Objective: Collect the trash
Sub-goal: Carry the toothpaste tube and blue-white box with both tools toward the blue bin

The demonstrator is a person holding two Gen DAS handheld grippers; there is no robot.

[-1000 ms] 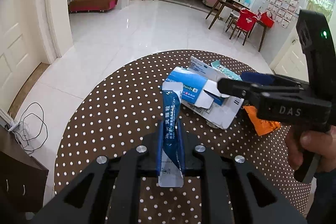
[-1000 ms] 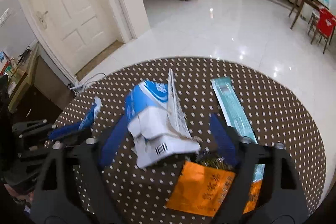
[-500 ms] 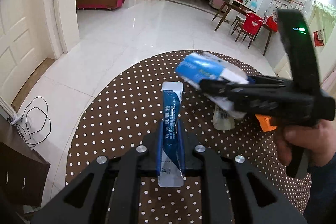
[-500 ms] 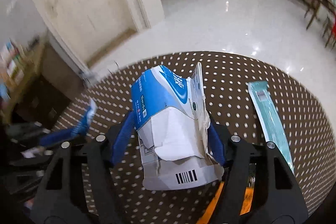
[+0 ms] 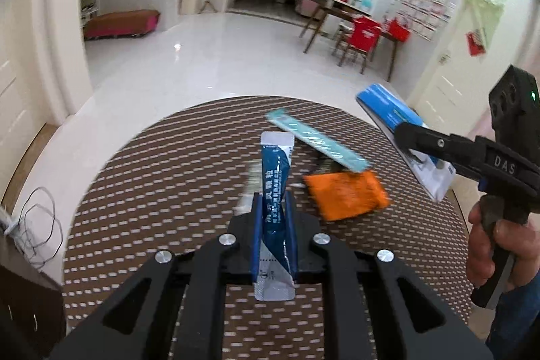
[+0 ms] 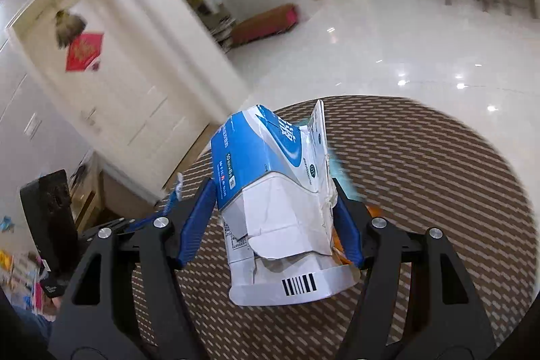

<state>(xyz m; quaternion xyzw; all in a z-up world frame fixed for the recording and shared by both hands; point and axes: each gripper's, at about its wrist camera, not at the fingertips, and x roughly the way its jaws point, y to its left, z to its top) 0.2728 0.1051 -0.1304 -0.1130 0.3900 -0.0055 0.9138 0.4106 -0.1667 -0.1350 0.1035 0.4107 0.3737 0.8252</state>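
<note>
Your left tool (image 5: 274,218) pinches one blue sachet (image 5: 275,191) upright. Your right tool (image 6: 276,221) clamps one torn blue-and-white box (image 6: 280,208) (lifted clear). Beyond, two packets lie on the counter (image 5: 152,191): one orange packet (image 5: 347,193), one teal strip (image 5: 317,142).

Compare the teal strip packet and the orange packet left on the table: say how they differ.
The teal strip packet is long and narrow; the orange packet is broad and roughly rectangular.
The teal strip packet lies diagonally, farther from the left wrist camera; the orange packet lies nearer.
The teal strip packet's lower end overlaps the orange packet's top edge in this view.
Both lie flat on the dotted tablecloth, held by neither gripper.
</note>
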